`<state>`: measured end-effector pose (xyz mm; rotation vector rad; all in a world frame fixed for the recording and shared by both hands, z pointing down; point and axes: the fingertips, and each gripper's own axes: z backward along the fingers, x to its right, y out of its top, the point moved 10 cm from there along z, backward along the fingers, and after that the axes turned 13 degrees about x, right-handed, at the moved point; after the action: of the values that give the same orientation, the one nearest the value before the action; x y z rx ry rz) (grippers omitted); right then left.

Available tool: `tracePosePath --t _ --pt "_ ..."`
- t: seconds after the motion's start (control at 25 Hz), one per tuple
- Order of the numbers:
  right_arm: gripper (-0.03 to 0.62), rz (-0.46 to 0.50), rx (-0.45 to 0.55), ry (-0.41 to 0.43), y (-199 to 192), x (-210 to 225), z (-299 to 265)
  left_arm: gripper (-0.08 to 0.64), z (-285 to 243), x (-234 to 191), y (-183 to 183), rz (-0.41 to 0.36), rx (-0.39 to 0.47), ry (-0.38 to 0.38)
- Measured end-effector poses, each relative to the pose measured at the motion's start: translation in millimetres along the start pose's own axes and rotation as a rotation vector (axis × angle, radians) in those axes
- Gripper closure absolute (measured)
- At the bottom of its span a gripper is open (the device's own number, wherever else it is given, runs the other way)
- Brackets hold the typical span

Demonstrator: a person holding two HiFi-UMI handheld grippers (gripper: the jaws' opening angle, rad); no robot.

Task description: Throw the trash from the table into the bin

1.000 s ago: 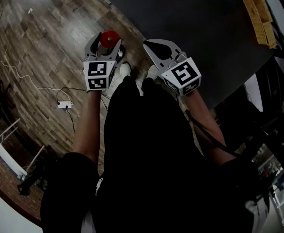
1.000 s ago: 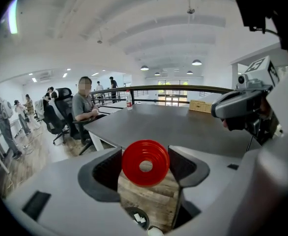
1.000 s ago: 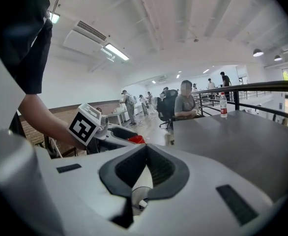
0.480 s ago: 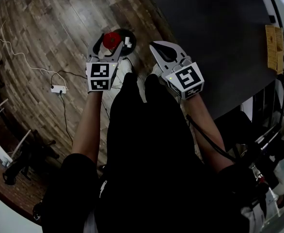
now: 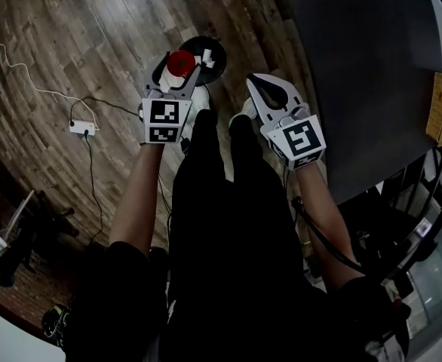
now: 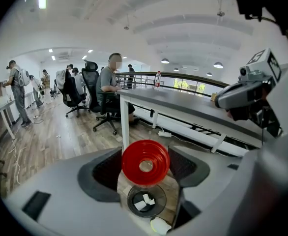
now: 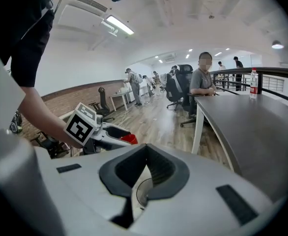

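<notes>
While the red cup (image 5: 180,62) is clamped in the left gripper (image 5: 179,65), w/ the bin (image 5: 221,50) at 1 o'clock, it should be centred b4 release; right gripper (image 5: 256,83) closed, empty.

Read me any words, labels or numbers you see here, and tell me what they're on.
No readable text.
Left marker cube and right marker cube: black-and-white square patterns only.
Clear bottle with red label: too small to read.
Red round container: no print visible.

Bin (image 5: 215,47) mouth open from above, table (image 5: 357,74) edge close on right, bare wood floor (image 5: 93,44) left, power strip (image 5: 79,127) beyond
</notes>
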<state>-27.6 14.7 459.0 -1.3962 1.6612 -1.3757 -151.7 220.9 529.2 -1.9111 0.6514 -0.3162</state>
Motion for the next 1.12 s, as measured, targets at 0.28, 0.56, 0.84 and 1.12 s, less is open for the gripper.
tracePosePath --t 0.28,0.56,0.84,1.12 --pt "0.588 -0.044 0.002 0.000 -32.3 14.7 -32.8 0.256 -30.4 -3.4 -51.8 -0.009 -0.034 -0.014" --pt "0.588 -0.052 -0.012 0.044 -81.3 33.2 -59.8 0.256 -64.0 -4.8 -144.9 0.027 -0.137 0.018" --pt "0.588 -0.058 -0.061 0.121 -151.8 45.3 -98.3 0.256 -116.8 -5.9 -231.3 -0.007 -0.205 -0.018" --pt "0.588 -0.070 -0.084 0.149 -217.6 52.9 -118.6 0.256 -159.0 -1.4 -309.1 -0.020 -0.273 -0.040"
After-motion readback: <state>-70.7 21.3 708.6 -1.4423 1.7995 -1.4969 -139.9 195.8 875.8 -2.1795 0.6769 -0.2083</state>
